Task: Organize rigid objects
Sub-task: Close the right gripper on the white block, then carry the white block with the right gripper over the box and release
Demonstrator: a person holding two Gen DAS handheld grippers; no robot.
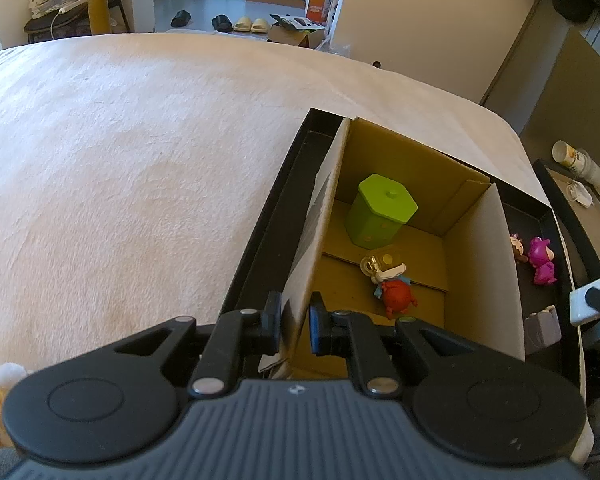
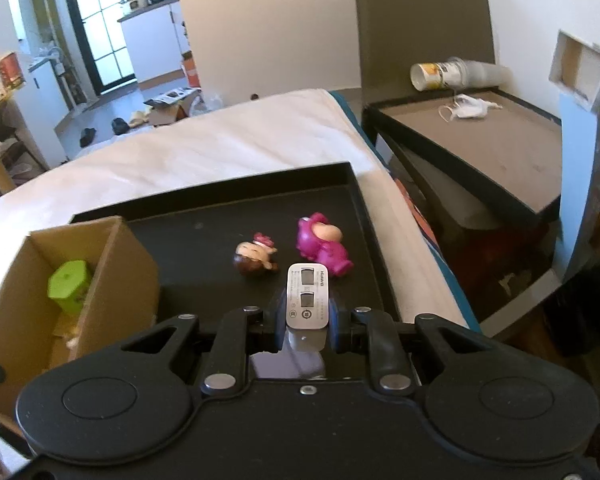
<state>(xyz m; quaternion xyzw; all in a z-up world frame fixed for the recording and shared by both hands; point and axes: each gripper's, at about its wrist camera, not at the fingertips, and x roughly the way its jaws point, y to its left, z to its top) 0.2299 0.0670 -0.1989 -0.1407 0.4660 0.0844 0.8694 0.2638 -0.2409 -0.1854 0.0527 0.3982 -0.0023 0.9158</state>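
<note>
A cardboard box (image 1: 476, 264) stands in a black tray (image 1: 268, 220) on the bed. Inside it are a green hexagonal container (image 1: 380, 210), a red figure (image 1: 396, 298) and a small keychain (image 1: 374, 266). My left gripper (image 1: 294, 326) is shut on the box's left wall. My right gripper (image 2: 306, 322) is shut on a white charger (image 2: 307, 300), held above the tray (image 2: 220, 208). The charger also shows at the right edge of the left wrist view (image 1: 586, 300). A pink figure (image 2: 324, 246) and a small brown-haired figure (image 2: 256, 258) lie on the tray past it.
The tray sits on a white bedspread (image 1: 120, 160). A grey block (image 1: 542, 326) stands in the tray right of the box. A dark side table (image 2: 480, 136) with a tipped stack of cups (image 2: 456, 72) and a face mask (image 2: 466, 108) stands right of the bed.
</note>
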